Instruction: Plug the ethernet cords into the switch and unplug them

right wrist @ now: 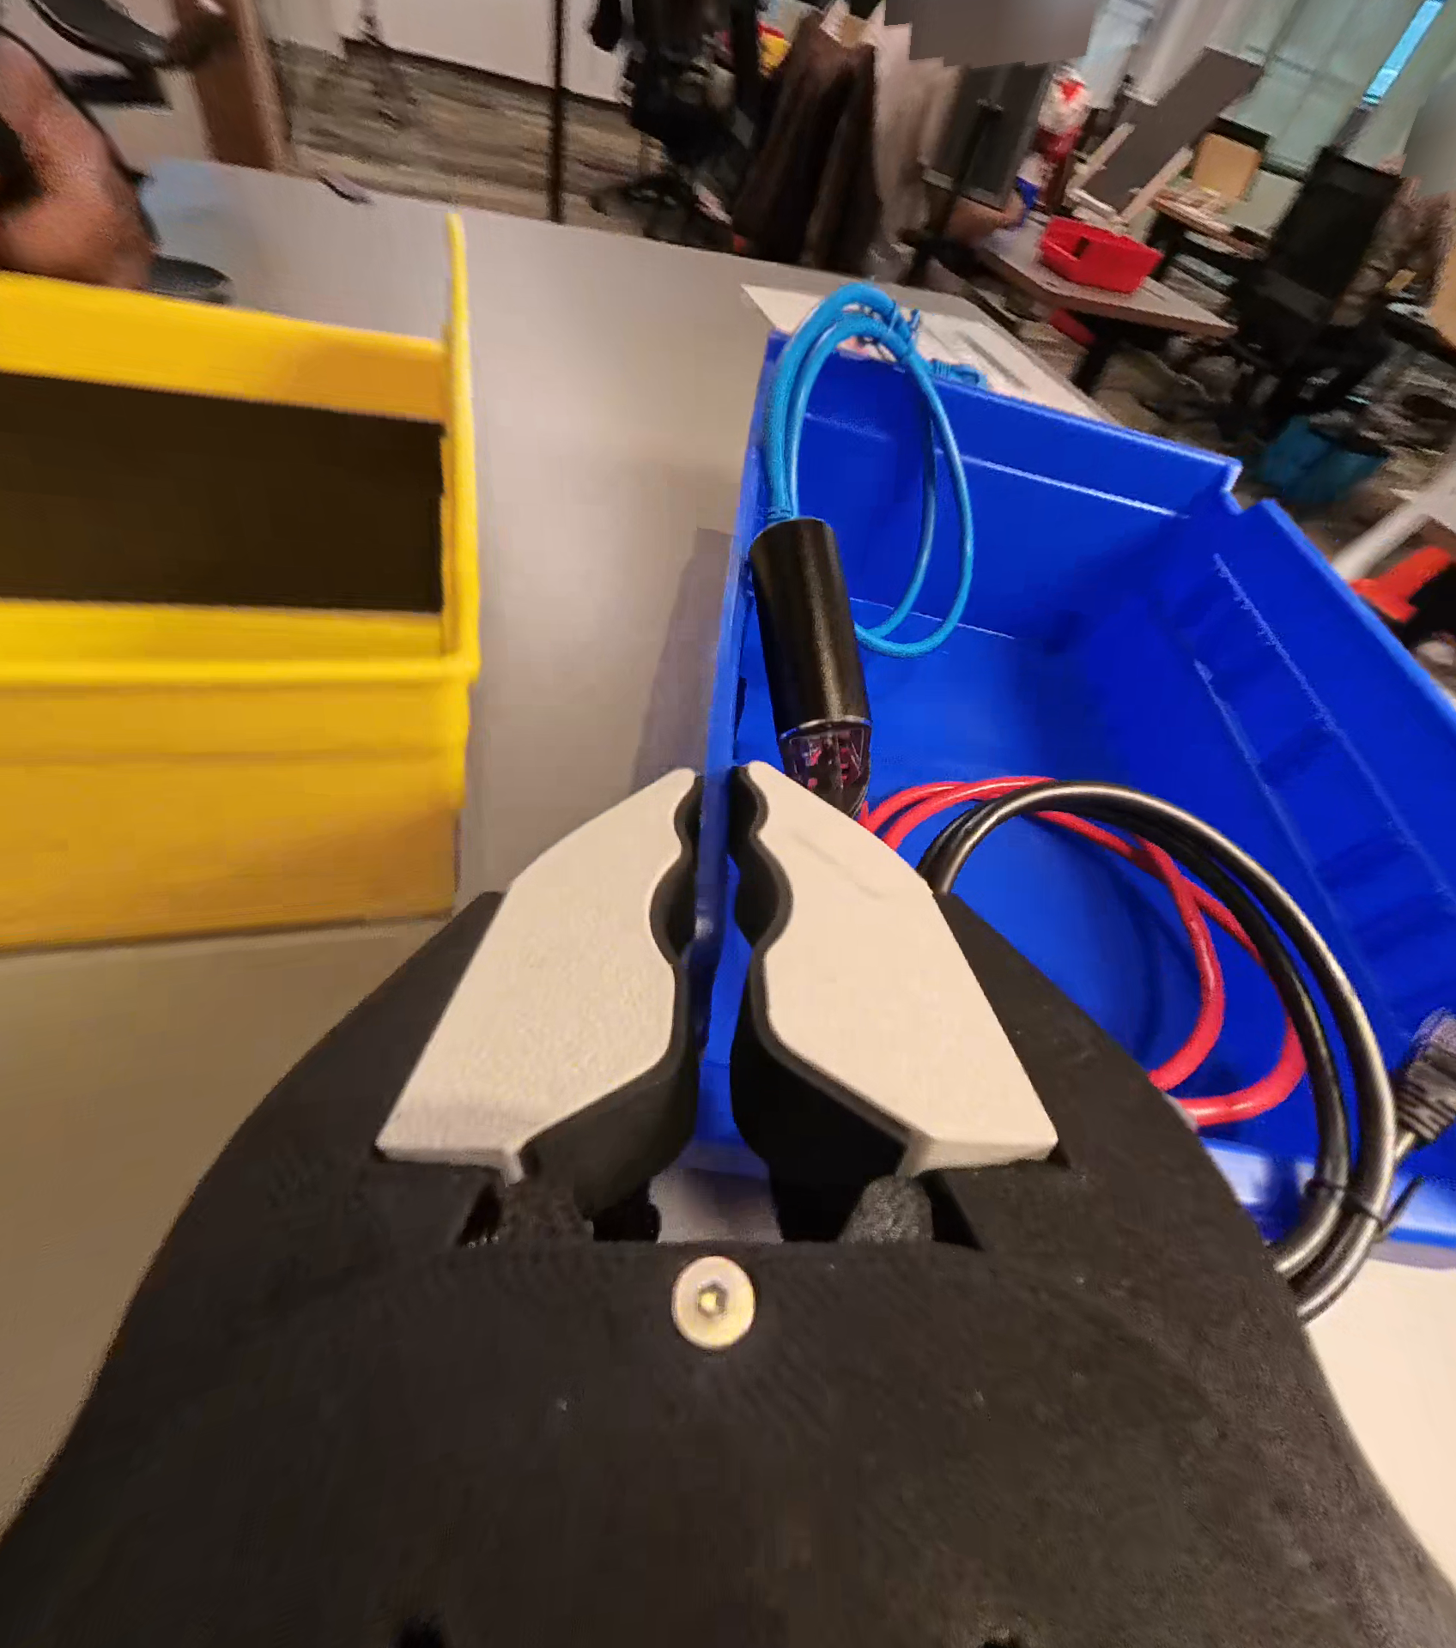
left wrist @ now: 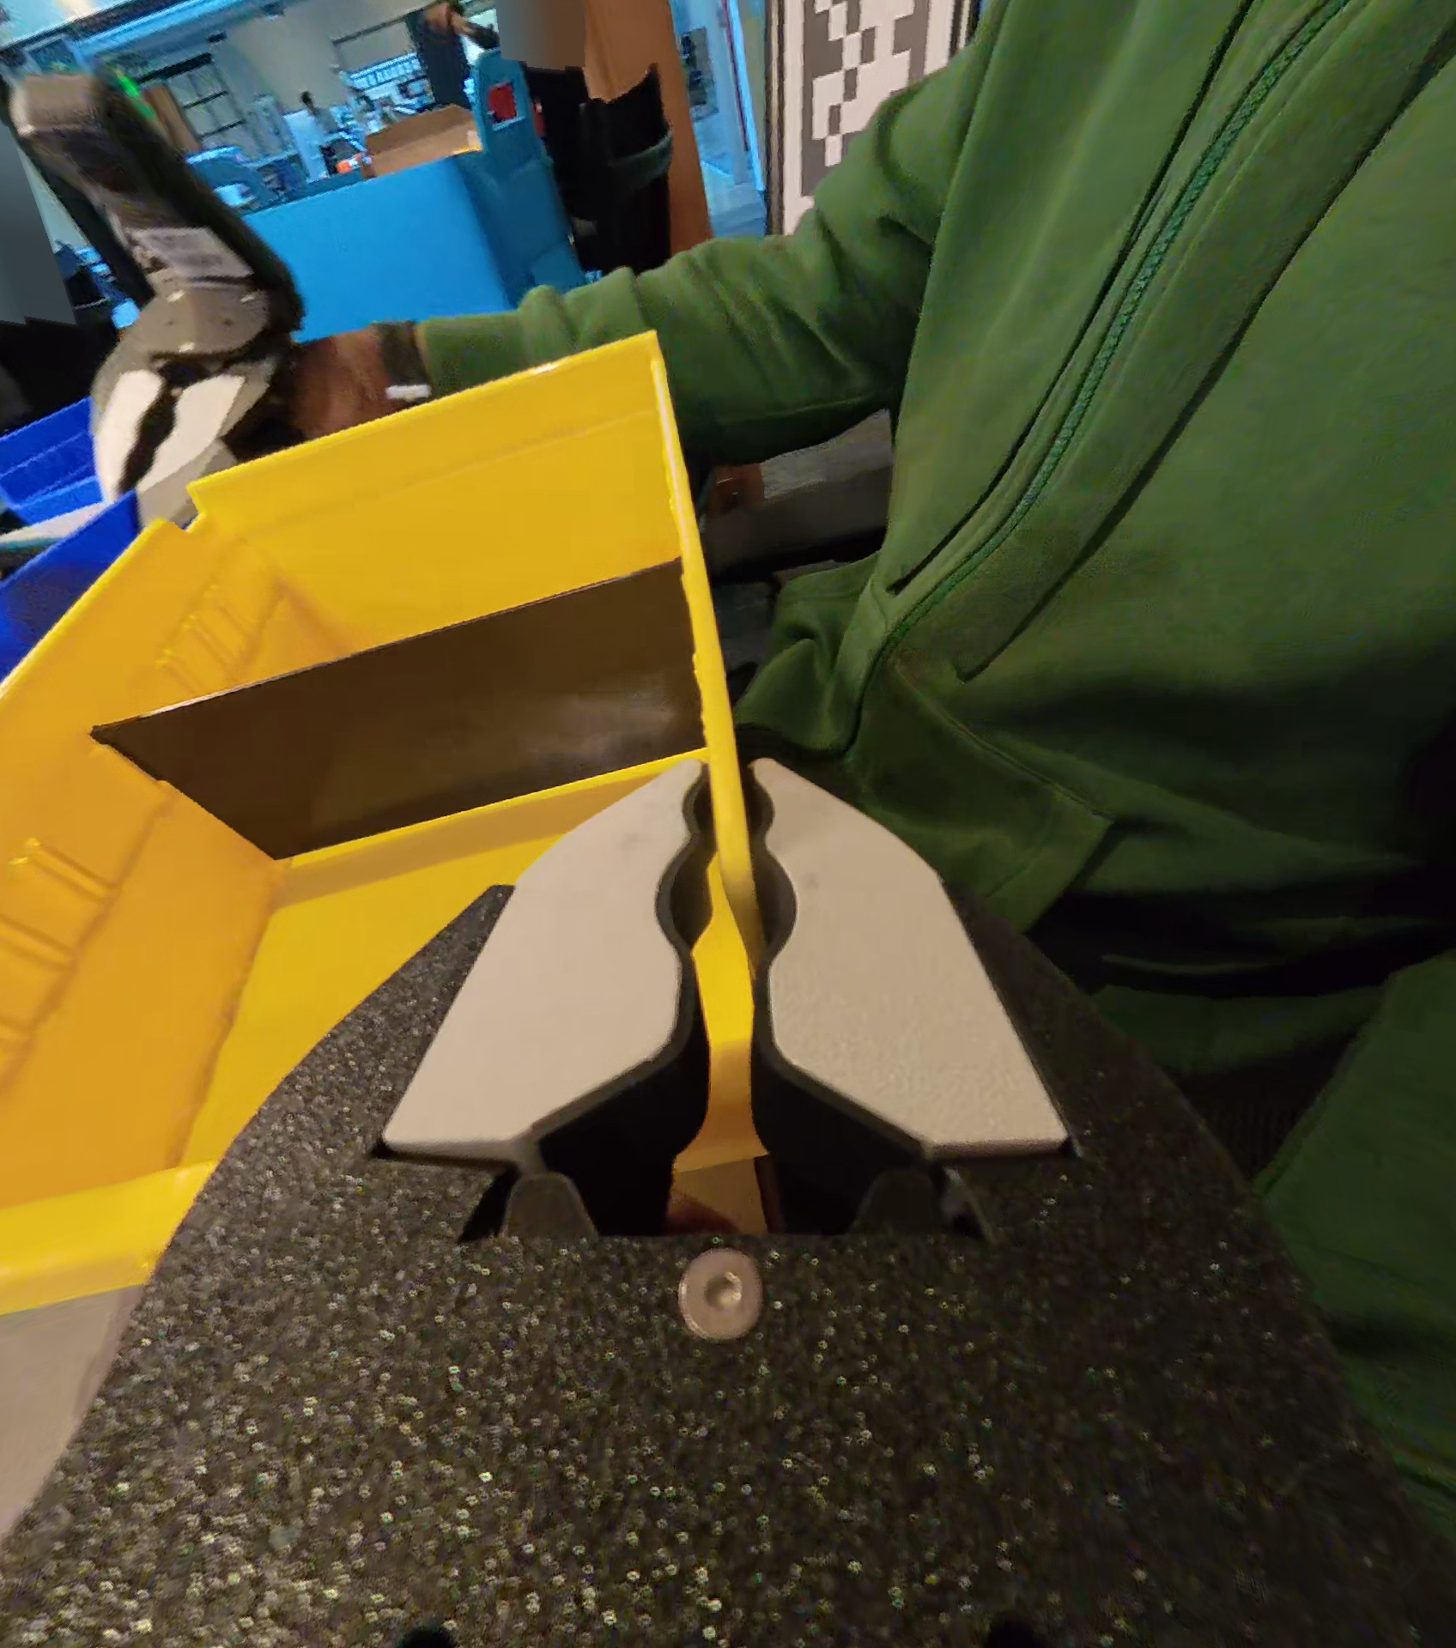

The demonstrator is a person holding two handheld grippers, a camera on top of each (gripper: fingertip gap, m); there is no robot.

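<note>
My left gripper (left wrist: pixel 729 785) is shut on the right wall of a yellow bin (left wrist: pixel 171 892); the thin wall (left wrist: pixel 729 892) runs between both pads. A dark flat panel (left wrist: pixel 439 704) stands across the bin's inside. My right gripper (right wrist: pixel 715 785) is shut on the left wall (right wrist: pixel 711 847) of a blue bin (right wrist: pixel 1108 580). In the blue bin lie a light blue cord (right wrist: pixel 930 499) with a black cylindrical end (right wrist: pixel 809 624), a red cord (right wrist: pixel 1197 936) and a black cord (right wrist: pixel 1313 963) with a plug (right wrist: pixel 1442 1070). The yellow bin also shows in the right wrist view (right wrist: pixel 171 713).
A person in a green jacket (left wrist: pixel 1153 535) stands close at the right of the left wrist view. The bins sit on a grey table (right wrist: pixel 600 446). A blurred hand (right wrist: pixel 11 178) shows beyond the yellow bin. Other tables and a red bin (right wrist: pixel 1095 254) stand farther back. The gap from one gripper's tips to the other's is roughly 35 centimeters.
</note>
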